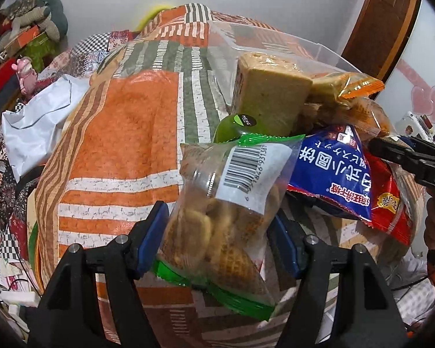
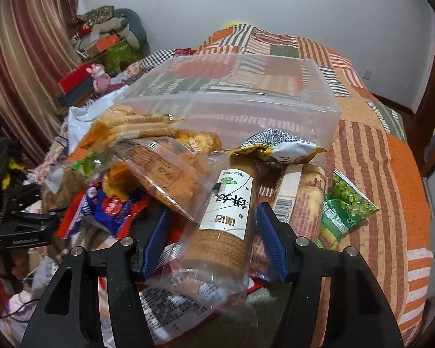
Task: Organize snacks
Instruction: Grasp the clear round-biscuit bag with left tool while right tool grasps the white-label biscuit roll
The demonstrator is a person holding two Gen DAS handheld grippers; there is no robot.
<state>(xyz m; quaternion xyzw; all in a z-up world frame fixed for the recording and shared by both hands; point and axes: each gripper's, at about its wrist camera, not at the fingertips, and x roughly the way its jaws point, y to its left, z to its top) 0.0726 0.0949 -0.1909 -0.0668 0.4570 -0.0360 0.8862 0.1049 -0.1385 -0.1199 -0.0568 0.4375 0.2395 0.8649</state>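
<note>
We see a bed covered by a patchwork quilt [image 2: 371, 150] in orange, green and white stripes. A clear plastic bin [image 2: 232, 101] sits on the quilt toward the far side, and we can see the pattern through its walls. In front of the bin, a heap of snack packets lies on the cover: a green pea packet [image 2: 348, 206] flat at the right edge, a tall biscuit pack with a barcode [image 2: 298, 197] just beside it, and a blue and red packet [image 2: 113, 211] on the left. A crumpled white plastic bag [image 1: 40, 124] lies at the bed's left side.
</note>
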